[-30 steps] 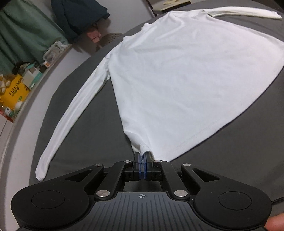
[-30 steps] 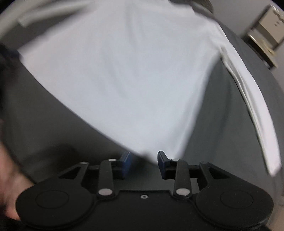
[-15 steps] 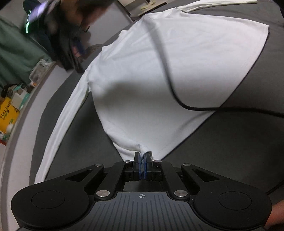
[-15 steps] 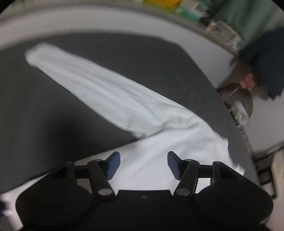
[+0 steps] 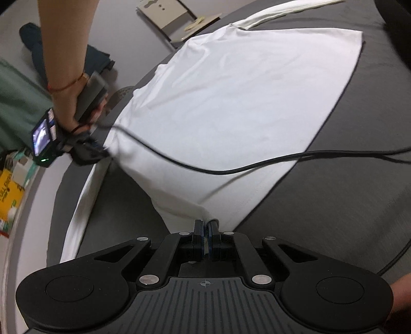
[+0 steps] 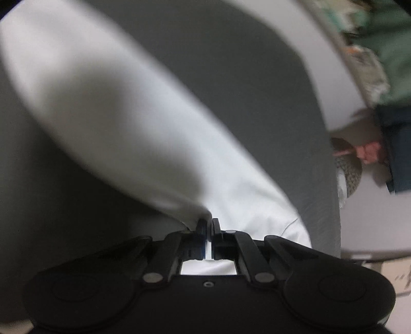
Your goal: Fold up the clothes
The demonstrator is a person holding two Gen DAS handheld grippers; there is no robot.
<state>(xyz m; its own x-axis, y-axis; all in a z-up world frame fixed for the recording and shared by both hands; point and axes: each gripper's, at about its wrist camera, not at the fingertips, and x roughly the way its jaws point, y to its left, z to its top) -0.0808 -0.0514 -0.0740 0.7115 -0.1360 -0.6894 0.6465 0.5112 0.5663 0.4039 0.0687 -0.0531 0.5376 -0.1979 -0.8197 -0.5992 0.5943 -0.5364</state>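
1. White cotton-like fabric fills the scene: a long-sleeved shirt lies spread flat on the dark grey bed cover, its long axis running from the hem corner at the near edge away toward the collar end at the far edge.
2. The left gripper is clenched on the near hem corner of the shirt, with a pinch of cloth bunched between the closed jaws.
3. One sleeve runs along the left edge of the cover toward the near corner; the other sleeve stretches along the far edge.
4. A black cable trails across the shirt's lower part.
5. At the left armpit of the shirt, the right gripper has just snapped closed and grasps white fabric where the sleeve meets the body.
6. The right hand wraps the handle, with the forearm coming down steeply from above and a red thread at the wrist.
7. Beyond the cover's left edge, green cloth and dark blue clothing lie on the floor.
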